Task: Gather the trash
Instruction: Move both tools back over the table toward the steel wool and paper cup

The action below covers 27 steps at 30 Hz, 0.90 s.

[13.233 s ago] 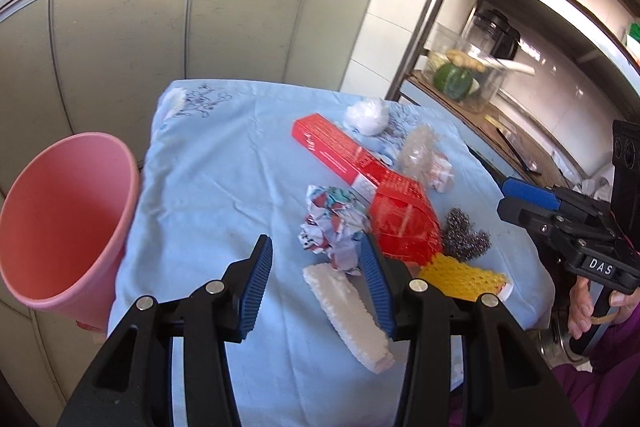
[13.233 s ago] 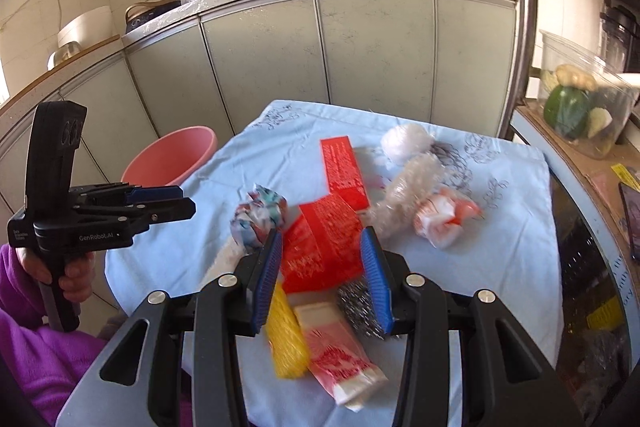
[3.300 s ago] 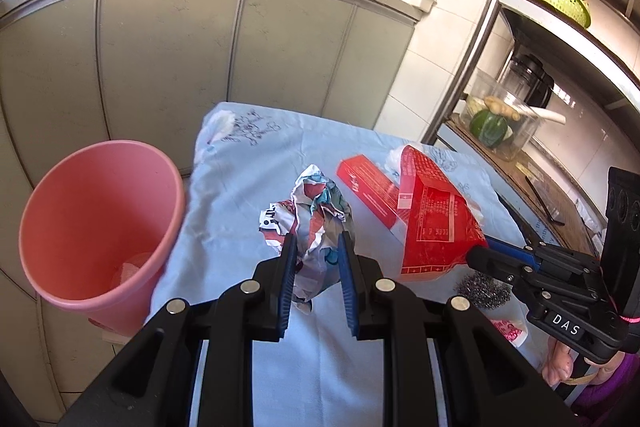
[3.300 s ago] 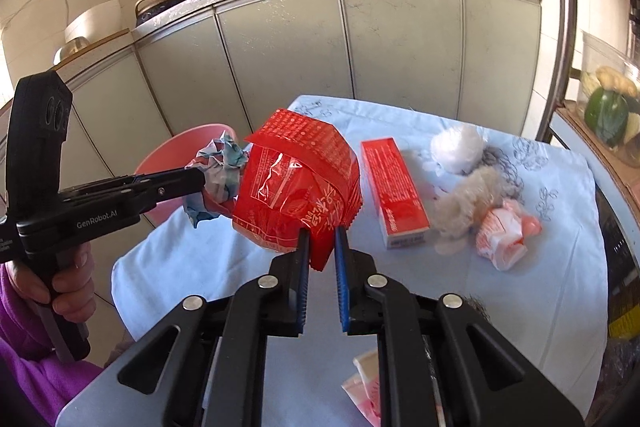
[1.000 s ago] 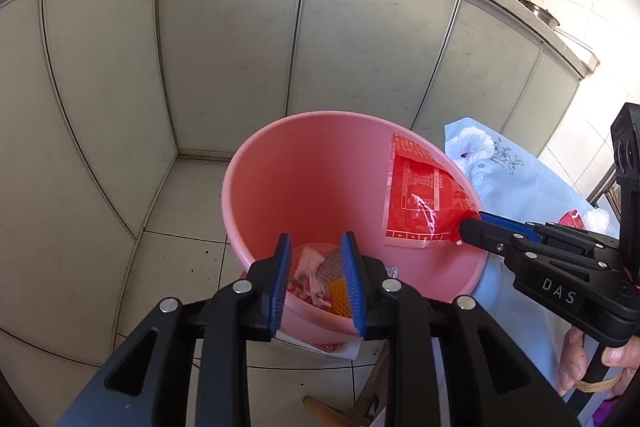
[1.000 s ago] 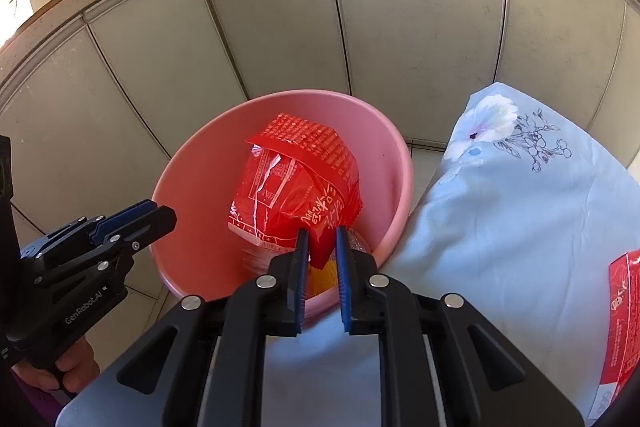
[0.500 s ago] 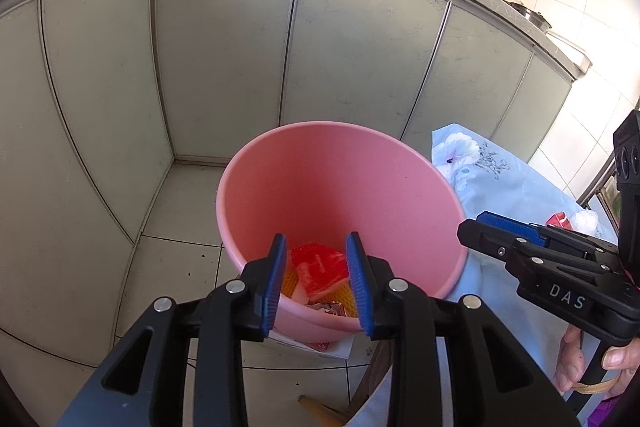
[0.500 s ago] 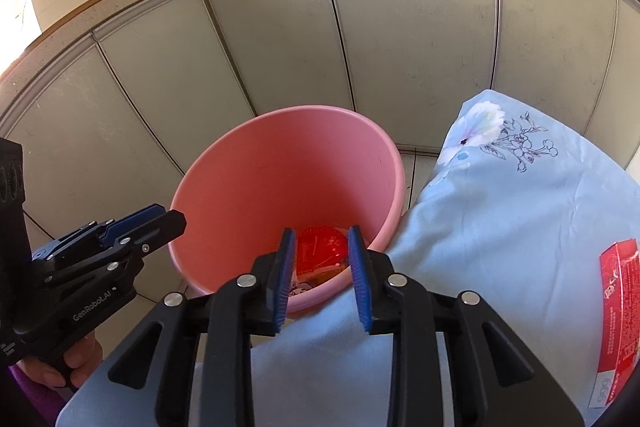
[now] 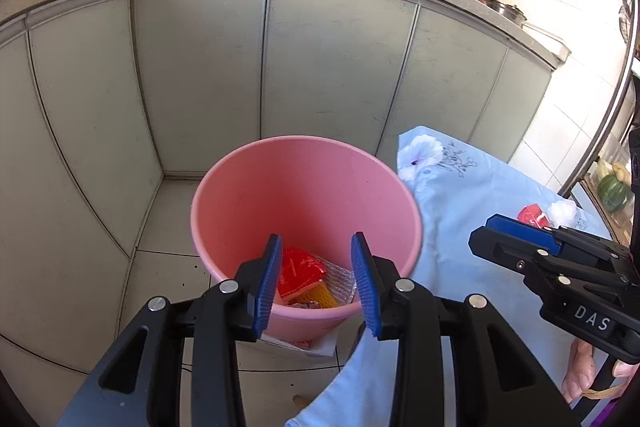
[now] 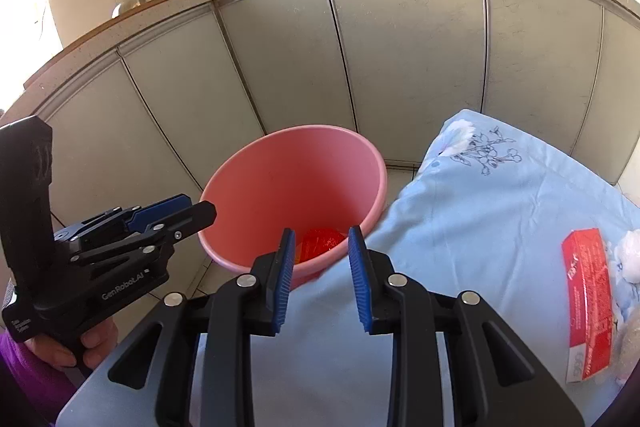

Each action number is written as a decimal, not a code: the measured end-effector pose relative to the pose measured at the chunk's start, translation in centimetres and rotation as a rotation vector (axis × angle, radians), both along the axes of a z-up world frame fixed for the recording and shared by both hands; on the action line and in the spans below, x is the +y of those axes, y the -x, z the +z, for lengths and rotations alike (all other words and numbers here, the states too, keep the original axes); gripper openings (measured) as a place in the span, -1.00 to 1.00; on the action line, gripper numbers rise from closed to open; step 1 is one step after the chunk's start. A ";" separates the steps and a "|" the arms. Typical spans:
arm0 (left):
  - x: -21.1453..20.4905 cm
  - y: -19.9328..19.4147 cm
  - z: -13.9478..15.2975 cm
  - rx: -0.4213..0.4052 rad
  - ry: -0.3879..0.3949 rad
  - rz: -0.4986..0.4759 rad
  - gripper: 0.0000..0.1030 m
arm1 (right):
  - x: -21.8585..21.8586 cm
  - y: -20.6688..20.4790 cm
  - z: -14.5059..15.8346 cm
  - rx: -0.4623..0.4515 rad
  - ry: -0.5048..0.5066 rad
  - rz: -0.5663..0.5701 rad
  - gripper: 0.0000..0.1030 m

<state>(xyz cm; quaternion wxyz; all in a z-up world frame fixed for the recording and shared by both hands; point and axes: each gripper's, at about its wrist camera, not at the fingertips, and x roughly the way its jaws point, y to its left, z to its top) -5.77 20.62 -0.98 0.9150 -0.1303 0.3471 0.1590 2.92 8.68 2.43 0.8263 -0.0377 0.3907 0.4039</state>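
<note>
A pink bucket [image 9: 304, 183] stands on the tiled floor beside the table; it also shows in the right wrist view [image 10: 296, 183]. Inside lie a red wrapper [image 9: 298, 273], a yellow mesh piece [image 9: 320, 297] and clear plastic. My left gripper [image 9: 316, 283] is open and empty above the bucket's near rim. My right gripper [image 10: 320, 277] is open and empty over the table edge next to the bucket. A red box [image 10: 588, 303] and a white ball [image 10: 630, 255] lie on the blue tablecloth [image 10: 480, 227].
Grey kitchen cabinets [image 9: 320, 67] stand behind the bucket, with pans on the counter. A paper scrap [image 9: 304, 345] lies under the bucket. A metal rack [image 9: 604, 131] stands at the right, beyond the table.
The red wrapper has dropped from my right gripper into the bucket. Both grippers have opened wider and pulled back a little from the bucket.
</note>
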 end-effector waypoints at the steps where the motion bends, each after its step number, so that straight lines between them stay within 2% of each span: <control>1: -0.3 0.0 0.1 -0.001 0.001 -0.007 -0.31 | -0.4 0.1 0.2 -0.001 -0.001 -0.001 -0.46; 6: -1.7 -0.2 0.7 -0.005 0.009 -0.042 -0.29 | -2.6 0.8 0.7 -0.003 -0.004 -0.014 -0.44; 9: -2.6 -0.4 1.1 -0.006 0.005 -0.062 -0.26 | -3.9 1.4 1.0 -0.013 -0.006 -0.024 -0.28; 19: -6.2 -1.0 1.7 -0.011 0.009 -0.173 -0.14 | -9.0 3.2 1.8 -0.035 -0.014 -0.088 -0.27; 27: -9.9 -2.0 1.7 0.002 0.003 -0.276 -0.13 | -14.2 4.8 1.9 -0.068 0.014 -0.177 -0.27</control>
